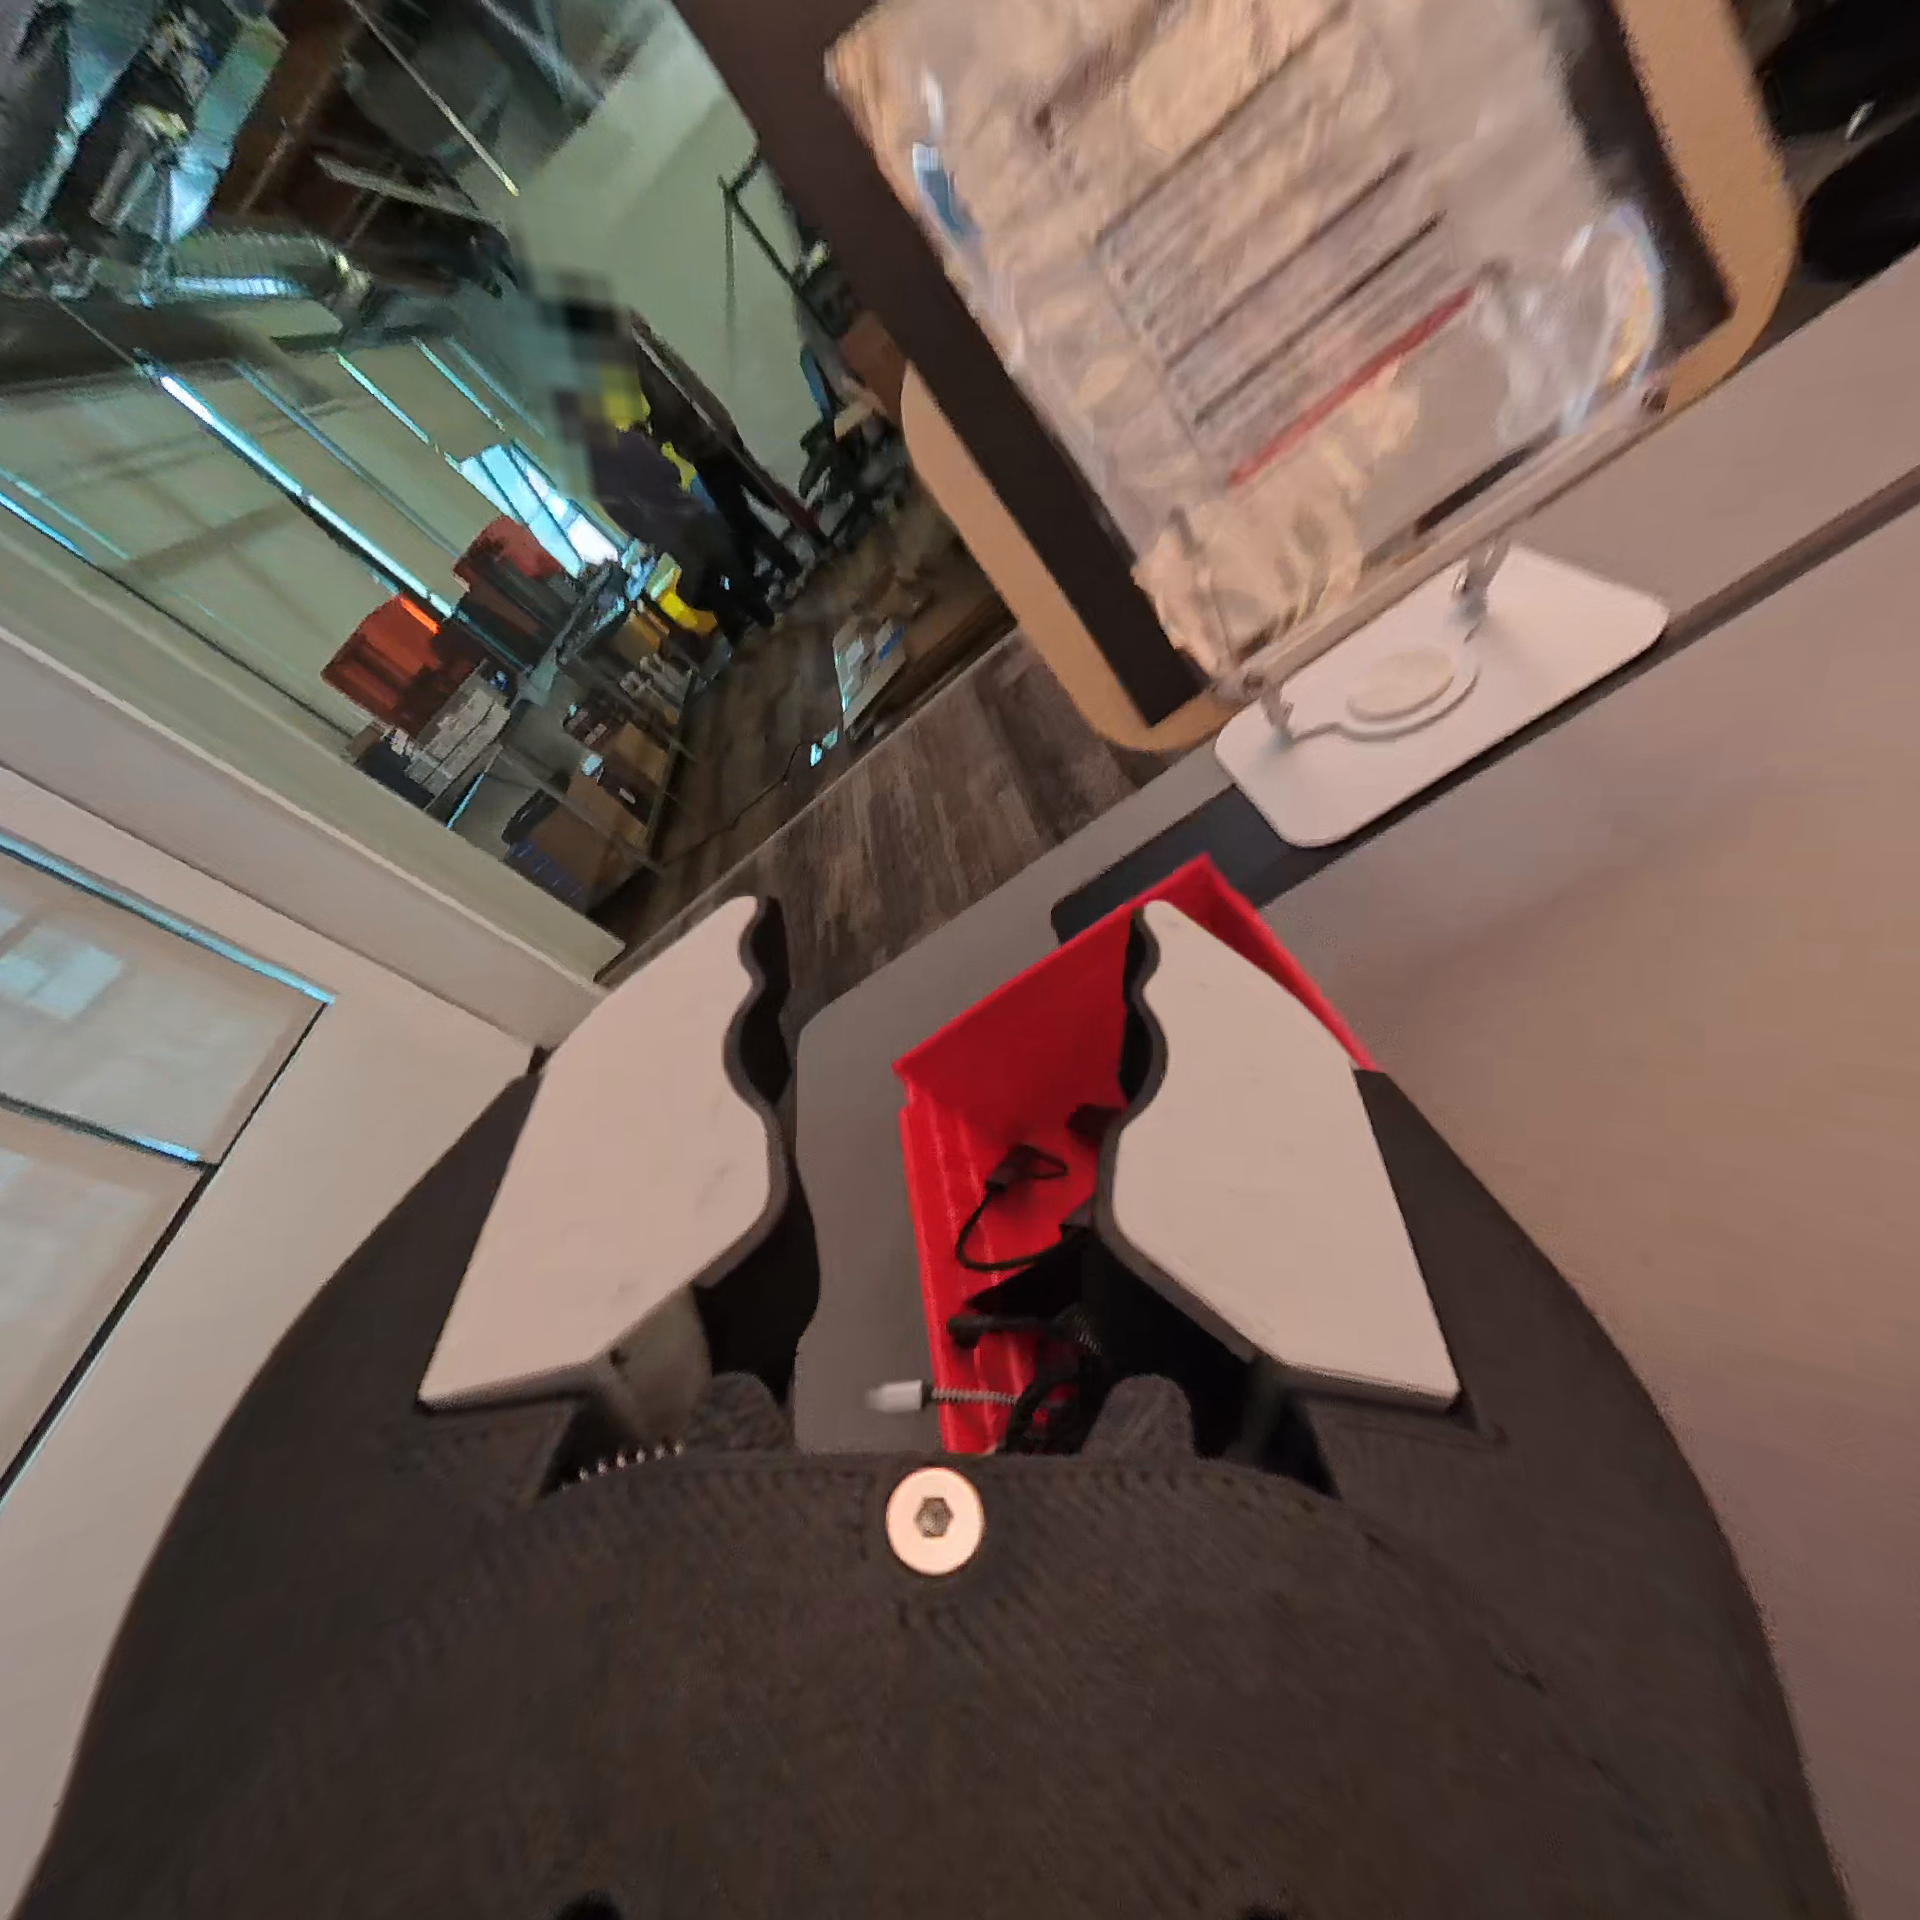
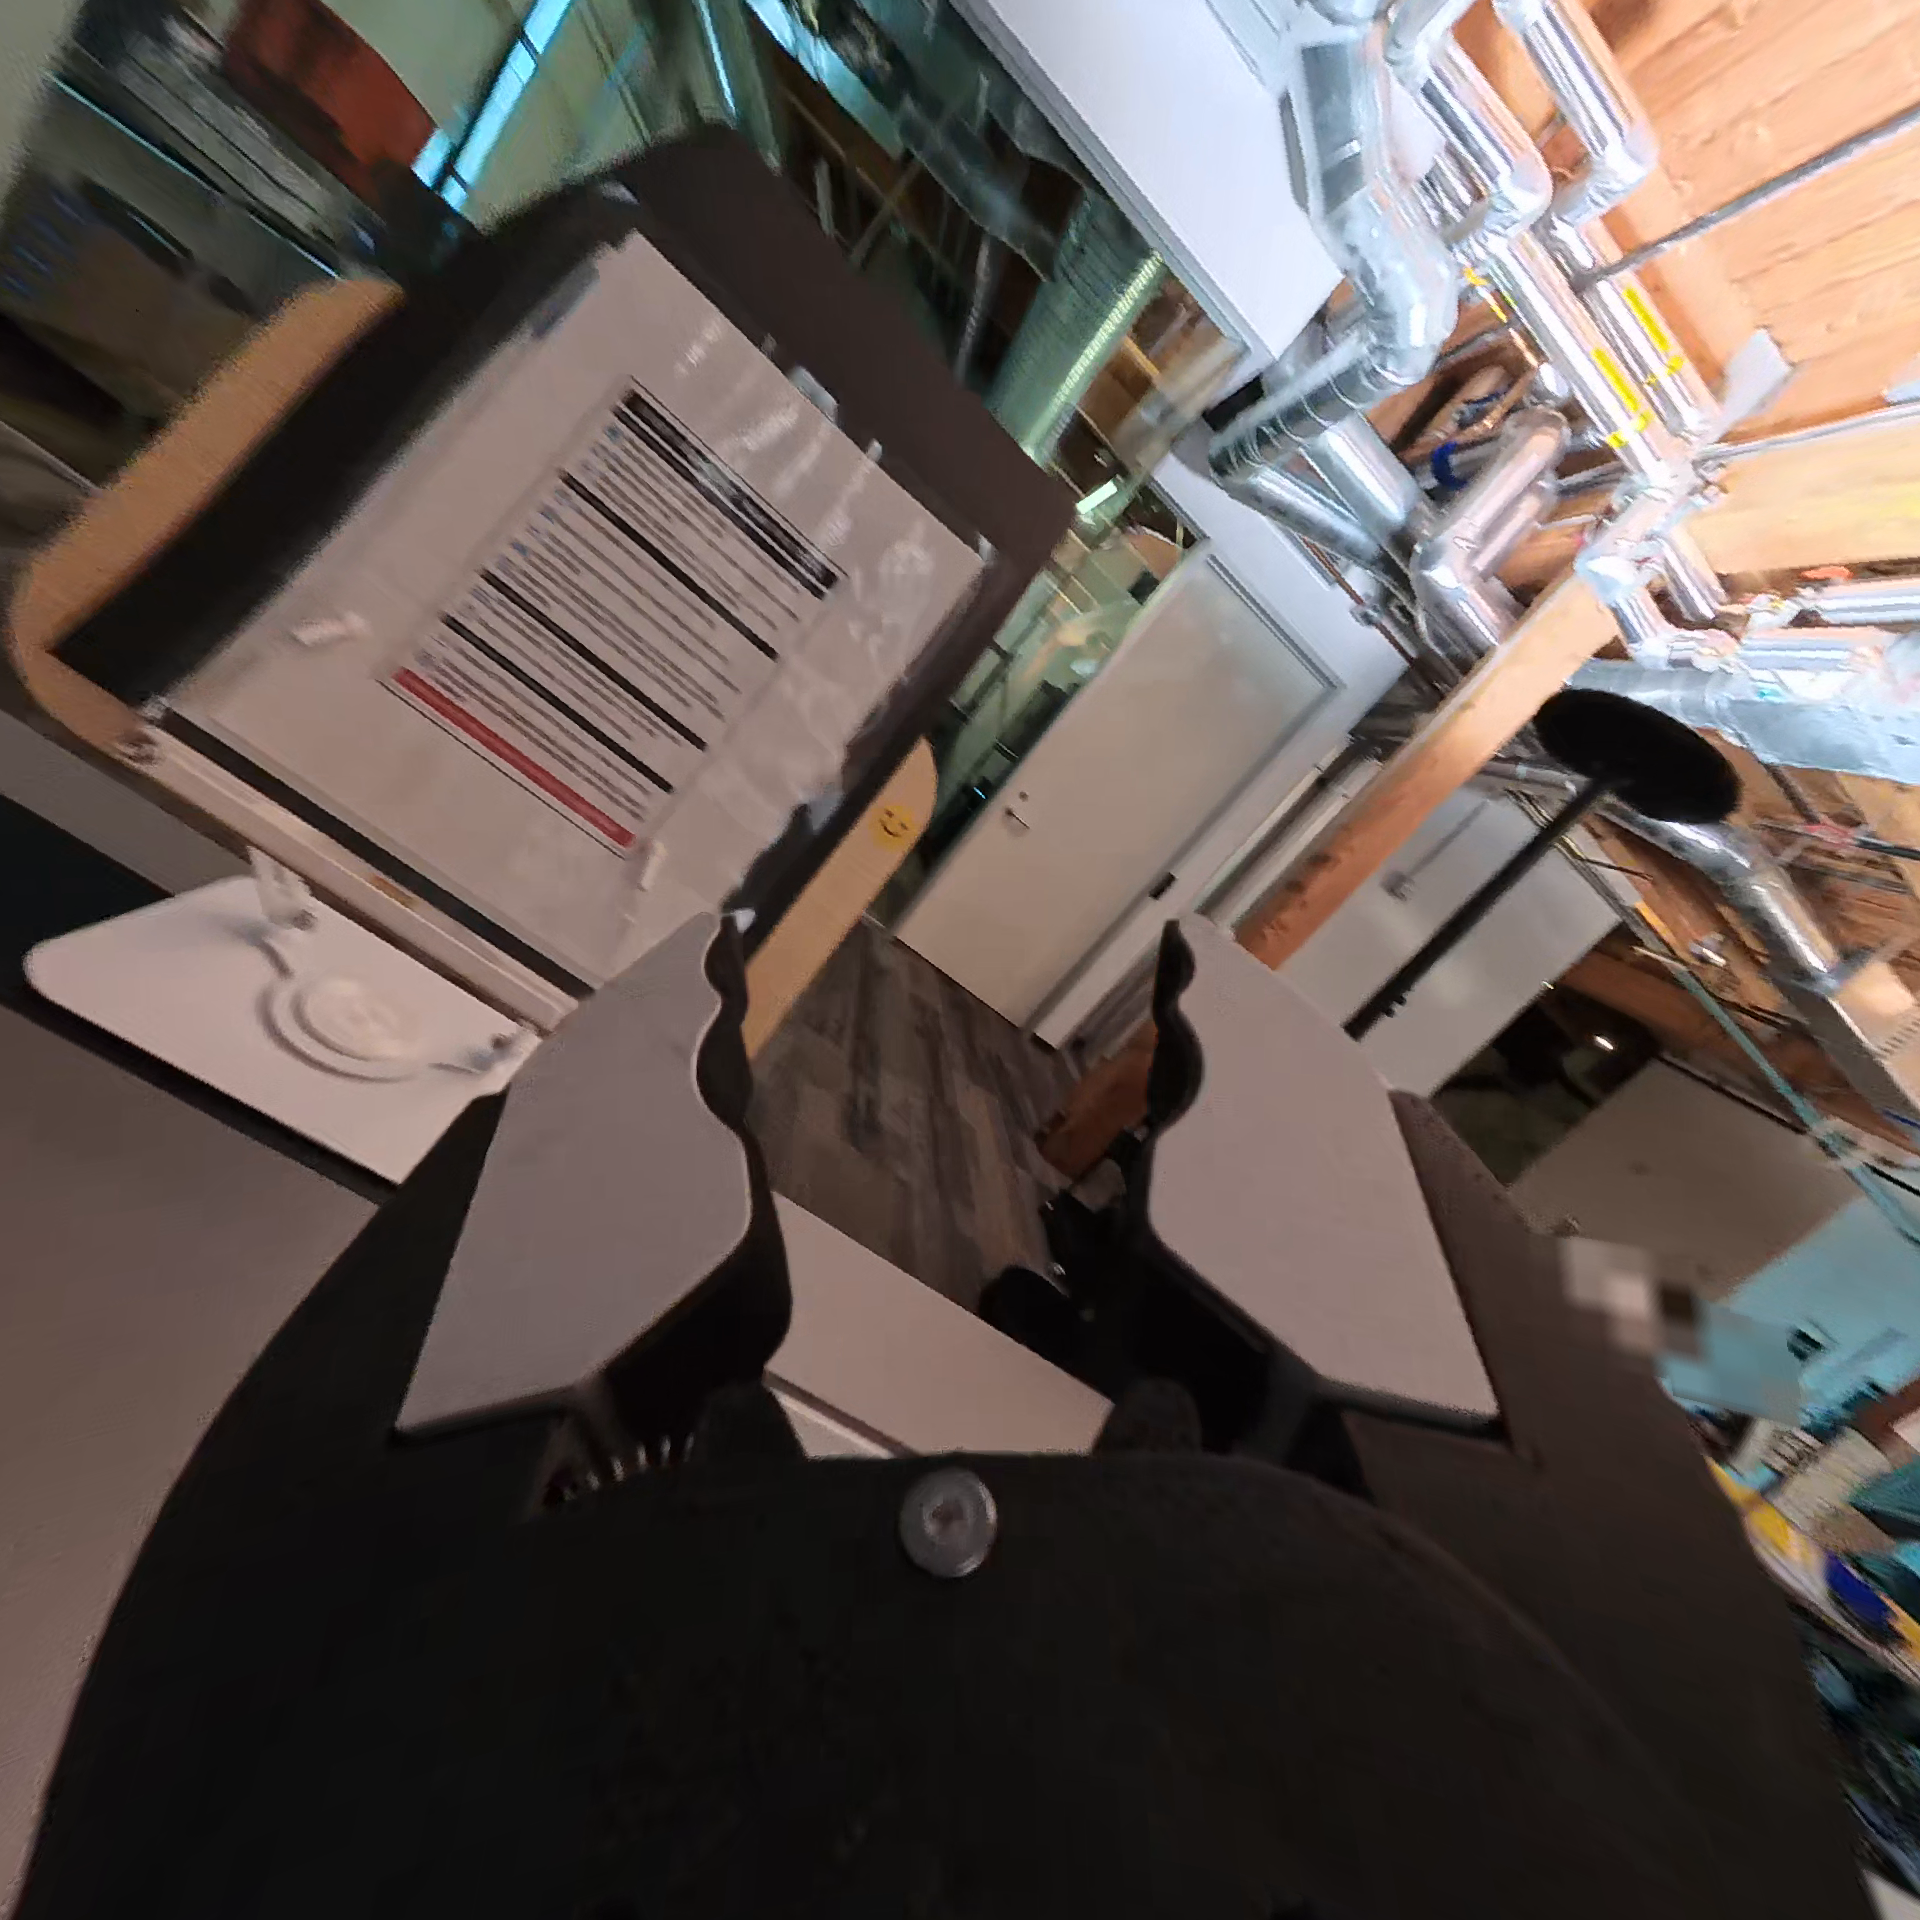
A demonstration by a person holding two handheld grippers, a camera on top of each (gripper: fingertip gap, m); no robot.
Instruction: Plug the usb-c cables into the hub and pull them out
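left gripper (image 1: 951,925): jaws spread wide, nothing between them, held tilted over the grey table (image 1: 1610,1039). red tray (image 1: 997,1049) on the table just beyond and partly behind the gripper's right finger; black usb-c cables (image 1: 1003,1205) lying loose inside it, a white-tipped plug (image 1: 896,1394) poking over its near edge. hub not discernible. further right, blurred: printed sheet in clear holder (image 1: 1247,312) on white base (image 1: 1455,686). right gripper (image 2: 951,940): jaws likewise apart, empty, aimed past the table edge toward floor and ceiling ducts (image 2: 1455,312); same sheet holder (image 2: 582,623) off to its left.
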